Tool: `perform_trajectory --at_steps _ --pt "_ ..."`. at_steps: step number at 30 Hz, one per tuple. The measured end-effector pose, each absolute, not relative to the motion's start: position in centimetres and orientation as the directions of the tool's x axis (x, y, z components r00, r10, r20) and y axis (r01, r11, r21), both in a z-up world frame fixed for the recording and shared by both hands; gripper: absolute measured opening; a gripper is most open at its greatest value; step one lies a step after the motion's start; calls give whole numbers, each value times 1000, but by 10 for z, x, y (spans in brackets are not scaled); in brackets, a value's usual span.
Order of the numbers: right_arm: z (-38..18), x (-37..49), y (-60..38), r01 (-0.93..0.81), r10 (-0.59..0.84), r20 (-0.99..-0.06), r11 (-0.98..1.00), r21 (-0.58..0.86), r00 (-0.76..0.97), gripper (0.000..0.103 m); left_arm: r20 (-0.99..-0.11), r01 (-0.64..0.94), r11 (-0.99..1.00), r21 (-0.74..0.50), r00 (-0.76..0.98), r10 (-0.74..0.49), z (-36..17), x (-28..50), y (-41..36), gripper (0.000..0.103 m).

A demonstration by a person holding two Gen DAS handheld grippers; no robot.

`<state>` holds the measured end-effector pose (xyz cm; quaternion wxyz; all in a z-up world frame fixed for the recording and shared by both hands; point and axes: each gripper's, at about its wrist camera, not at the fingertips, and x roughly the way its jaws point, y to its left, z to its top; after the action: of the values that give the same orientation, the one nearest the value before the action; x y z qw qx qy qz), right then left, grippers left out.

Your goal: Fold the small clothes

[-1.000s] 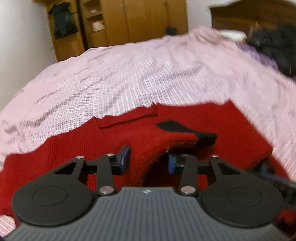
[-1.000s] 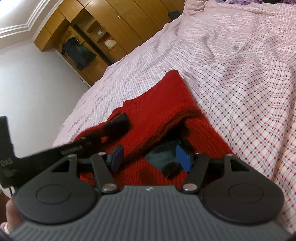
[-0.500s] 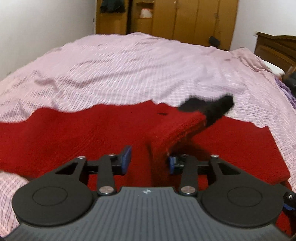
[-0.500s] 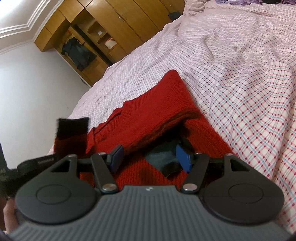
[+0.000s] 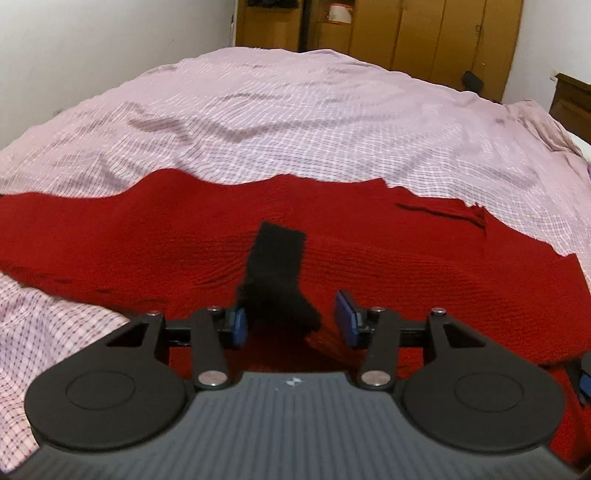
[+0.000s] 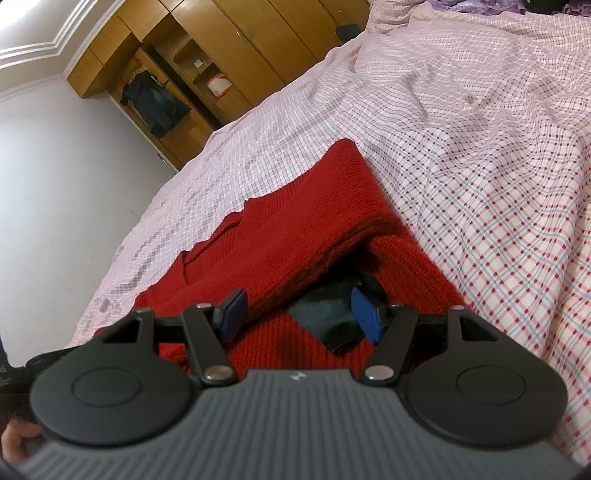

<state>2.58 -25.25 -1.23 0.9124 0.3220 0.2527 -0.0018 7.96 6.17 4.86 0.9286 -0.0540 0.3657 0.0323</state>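
Observation:
A red knit garment (image 5: 147, 243) lies spread on the bed. In the left wrist view a black cuff-like piece (image 5: 275, 273) rests on the red knit, its near end between the fingers of my left gripper (image 5: 291, 325), which is open. In the right wrist view the red garment (image 6: 295, 229) has a folded layer lying over its near part, with a dark patch (image 6: 325, 314) showing under the fold. My right gripper (image 6: 299, 317) is open and low over that fold, the folded edge running between its blue pads.
The bed has a pink checked sheet (image 5: 295, 122) with wrinkles. Wooden wardrobes (image 5: 406, 33) stand behind it, with a dark garment (image 6: 155, 103) hanging in an open section. A dark wooden headboard (image 5: 572, 107) is at the right. A white wall (image 5: 92, 44) is to the left.
My left gripper has let go of the red and black sleeve end, which now lies flat on the garment. The left view has swung leftward. The right gripper has not moved.

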Motion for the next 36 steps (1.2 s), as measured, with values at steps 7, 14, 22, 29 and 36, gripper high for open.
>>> perform_trajectory --at_steps 7,14,22,29,36 --pt "-11 26 -254 168 165 -466 788 593 869 64 -698 -95 990 -104 716 -4 65 77 79 56" --pt "-2 26 -254 183 167 -482 781 598 860 65 -694 -54 995 -82 719 -18 83 86 84 62" --pt "13 26 -260 192 141 -482 795 576 865 67 -709 -14 997 -74 704 -42 81 104 80 67" --pt "16 29 -264 207 112 -488 807 553 866 67 -736 -17 996 -85 675 -51 60 119 78 69" --pt "21 37 -271 209 106 -495 815 540 862 67 -730 27 997 -69 680 -69 44 121 73 69"
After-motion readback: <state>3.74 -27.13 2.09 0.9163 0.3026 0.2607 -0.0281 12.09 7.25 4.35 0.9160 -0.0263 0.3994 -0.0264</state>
